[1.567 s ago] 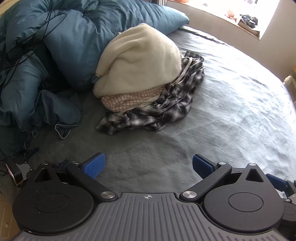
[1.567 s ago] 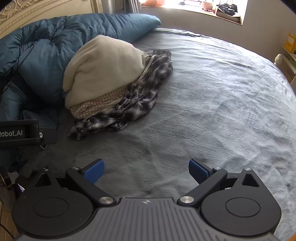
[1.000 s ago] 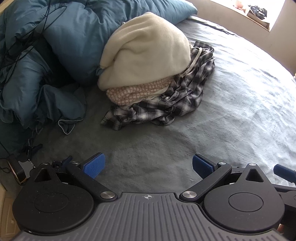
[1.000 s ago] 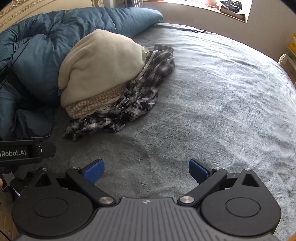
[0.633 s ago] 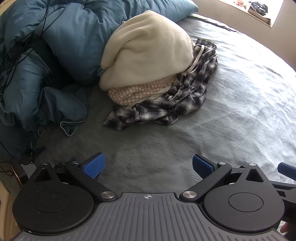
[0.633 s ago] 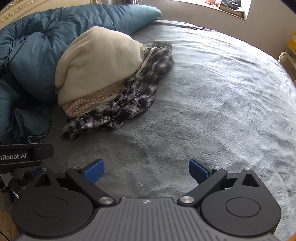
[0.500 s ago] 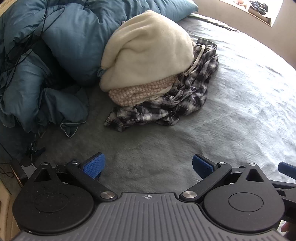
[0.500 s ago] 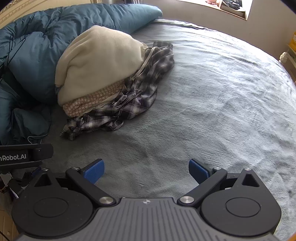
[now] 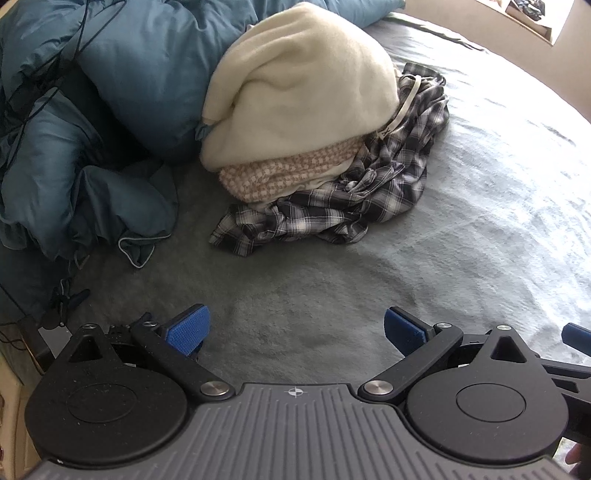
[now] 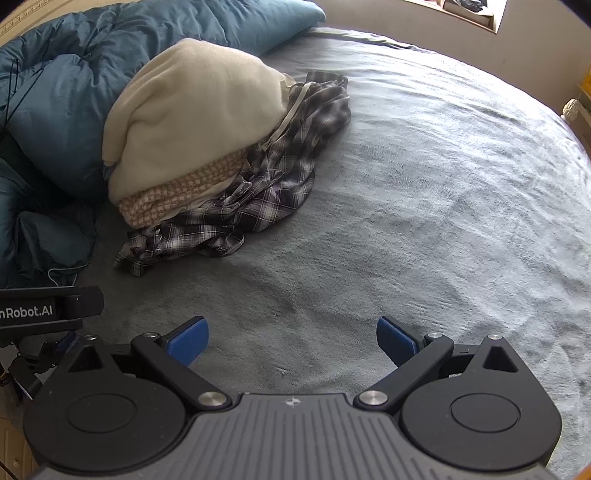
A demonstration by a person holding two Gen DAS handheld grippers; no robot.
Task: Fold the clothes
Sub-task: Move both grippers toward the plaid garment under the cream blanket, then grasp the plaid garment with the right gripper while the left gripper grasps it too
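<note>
With the left gripper (image 9: 293, 326) and right gripper (image 10: 291, 341) both spread wide and empty, reaching for the loose black-and-white plaid shirt (image 9: 332, 206) under the cream fleece (image 9: 299, 85) on the grey bed blanket (image 9: 480, 221) seems best begun at its near edge

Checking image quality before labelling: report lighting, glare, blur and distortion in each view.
Left wrist view: strong fisheye bending; daylight washes out the grey bed cover at right, while the blue duvet sits in shade; clothes pile sharp. Right wrist view: same curvature, overexposed window, no motion blur.
</note>
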